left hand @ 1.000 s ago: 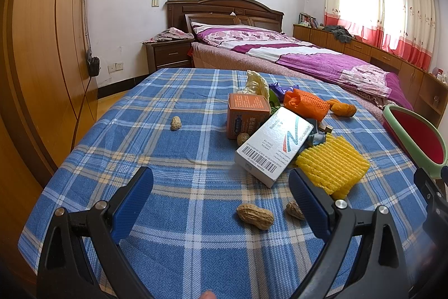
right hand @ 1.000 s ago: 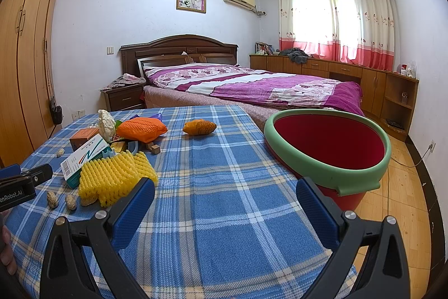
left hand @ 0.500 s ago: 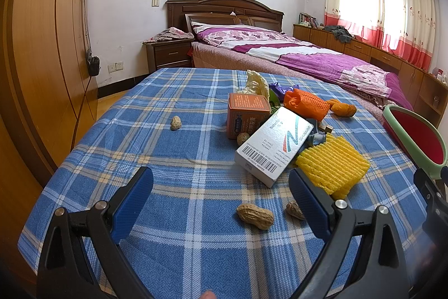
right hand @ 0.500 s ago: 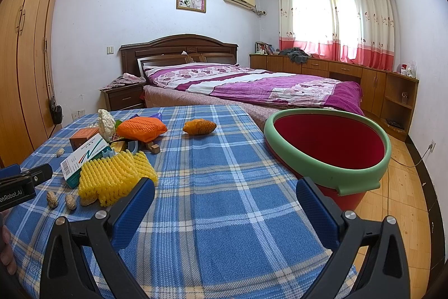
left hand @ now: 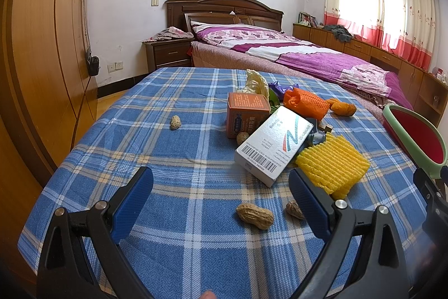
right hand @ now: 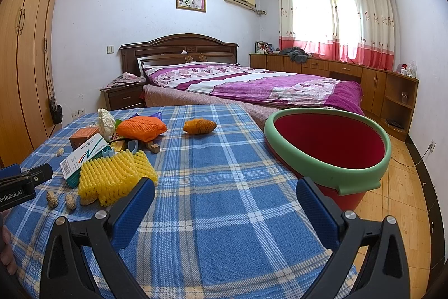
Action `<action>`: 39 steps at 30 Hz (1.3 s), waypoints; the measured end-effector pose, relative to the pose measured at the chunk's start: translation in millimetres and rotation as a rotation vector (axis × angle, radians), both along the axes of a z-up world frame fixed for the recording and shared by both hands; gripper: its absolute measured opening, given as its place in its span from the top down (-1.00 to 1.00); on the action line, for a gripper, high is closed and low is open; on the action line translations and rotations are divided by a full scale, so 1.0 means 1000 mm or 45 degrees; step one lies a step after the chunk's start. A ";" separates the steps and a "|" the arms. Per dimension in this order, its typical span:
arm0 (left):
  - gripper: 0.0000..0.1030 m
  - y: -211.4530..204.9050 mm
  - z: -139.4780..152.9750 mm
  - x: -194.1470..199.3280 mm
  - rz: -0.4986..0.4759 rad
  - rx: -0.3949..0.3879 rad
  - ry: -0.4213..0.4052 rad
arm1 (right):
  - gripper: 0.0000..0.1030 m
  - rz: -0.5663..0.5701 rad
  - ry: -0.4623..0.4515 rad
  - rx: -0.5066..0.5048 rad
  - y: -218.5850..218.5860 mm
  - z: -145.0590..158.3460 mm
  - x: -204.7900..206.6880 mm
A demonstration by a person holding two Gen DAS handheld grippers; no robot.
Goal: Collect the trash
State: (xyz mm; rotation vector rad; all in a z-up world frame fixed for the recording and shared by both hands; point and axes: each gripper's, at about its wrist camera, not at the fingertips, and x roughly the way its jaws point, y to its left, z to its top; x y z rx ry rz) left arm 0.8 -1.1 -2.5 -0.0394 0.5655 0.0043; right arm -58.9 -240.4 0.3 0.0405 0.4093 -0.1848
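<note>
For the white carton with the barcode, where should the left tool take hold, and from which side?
Grip the white carton across its two long edges near the barcode end, probably coming in from the near side. It lies tilted, its far end propped on the pile by the orange box, so the near end is free. The yellow foam net crowds its right side. The left tool is open.

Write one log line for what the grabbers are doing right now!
left gripper: open, empty, above peanut | right gripper: open, empty | bucket: nothing seen inside | trash on table: uncollected

Trash pile (right hand: 112,153) lies left on the table (right hand: 224,187) — bucket (right hand: 327,147) at its right edge.
</note>
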 end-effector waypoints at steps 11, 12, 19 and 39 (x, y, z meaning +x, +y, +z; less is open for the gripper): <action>-0.88 0.000 0.000 0.000 0.001 -0.001 0.001 | -1.00 0.000 0.001 0.001 0.000 0.000 0.000; -0.88 0.000 0.000 0.000 0.001 -0.002 0.001 | -1.00 0.000 0.001 0.001 0.000 0.000 0.000; -0.88 -0.001 0.000 0.002 -0.002 -0.002 0.007 | -1.00 0.000 0.007 0.016 -0.002 0.001 0.000; -0.87 -0.004 0.009 0.020 -0.084 -0.022 0.096 | -1.00 0.007 0.106 0.133 -0.023 0.019 0.007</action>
